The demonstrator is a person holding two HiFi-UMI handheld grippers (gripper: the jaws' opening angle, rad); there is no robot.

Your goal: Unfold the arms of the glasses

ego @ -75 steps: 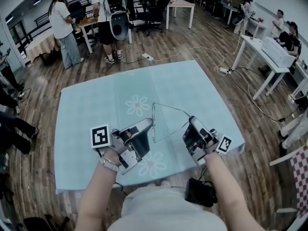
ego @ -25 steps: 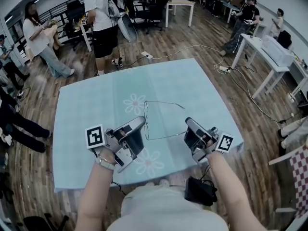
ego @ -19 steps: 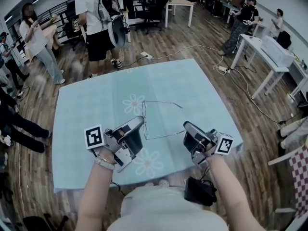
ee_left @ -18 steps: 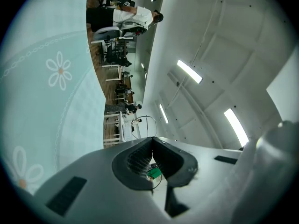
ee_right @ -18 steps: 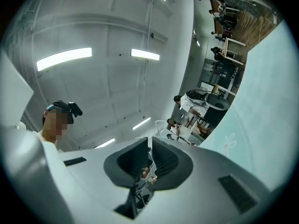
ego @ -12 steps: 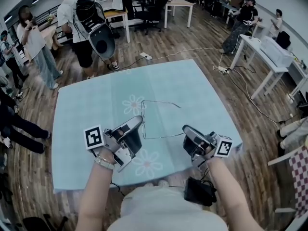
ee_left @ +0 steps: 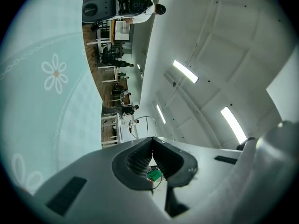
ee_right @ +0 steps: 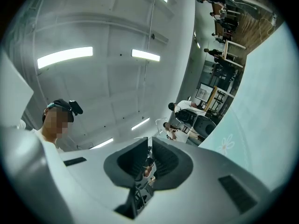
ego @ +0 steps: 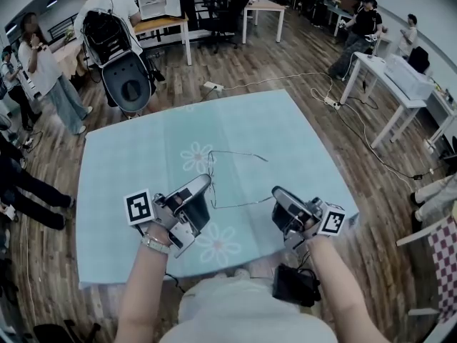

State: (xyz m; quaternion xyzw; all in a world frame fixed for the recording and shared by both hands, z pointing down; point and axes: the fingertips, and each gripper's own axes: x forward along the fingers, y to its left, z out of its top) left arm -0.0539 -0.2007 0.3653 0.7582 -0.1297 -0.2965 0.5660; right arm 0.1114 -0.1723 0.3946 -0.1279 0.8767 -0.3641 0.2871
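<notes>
Thin wire-framed glasses (ego: 239, 153) hang between my two grippers above the light-blue flowered tablecloth (ego: 128, 156). My left gripper (ego: 209, 179) is shut on the frame at one lens; the lens rim (ee_left: 145, 118) loops out past the closed tips of the left gripper (ee_left: 152, 139). One slim arm (ego: 243, 202) runs rightward from the frame into my right gripper (ego: 275, 193), which is shut on its end. The right gripper (ee_right: 150, 141) has its jaws together in its own view, on a hair-thin wire. The other arm stretches away across the top.
People stand on the wooden floor beyond the table's far edge, one with a bulky backpack (ego: 118, 56). White desks (ego: 400, 77) and floor cables (ego: 285, 77) lie to the right. A black box (ego: 296, 284) hangs at my waist.
Since three seconds ago both grippers and the glasses shifted a little left, and the right gripper drew nearer to me. Over the last second they stayed still; only people behind walked.
</notes>
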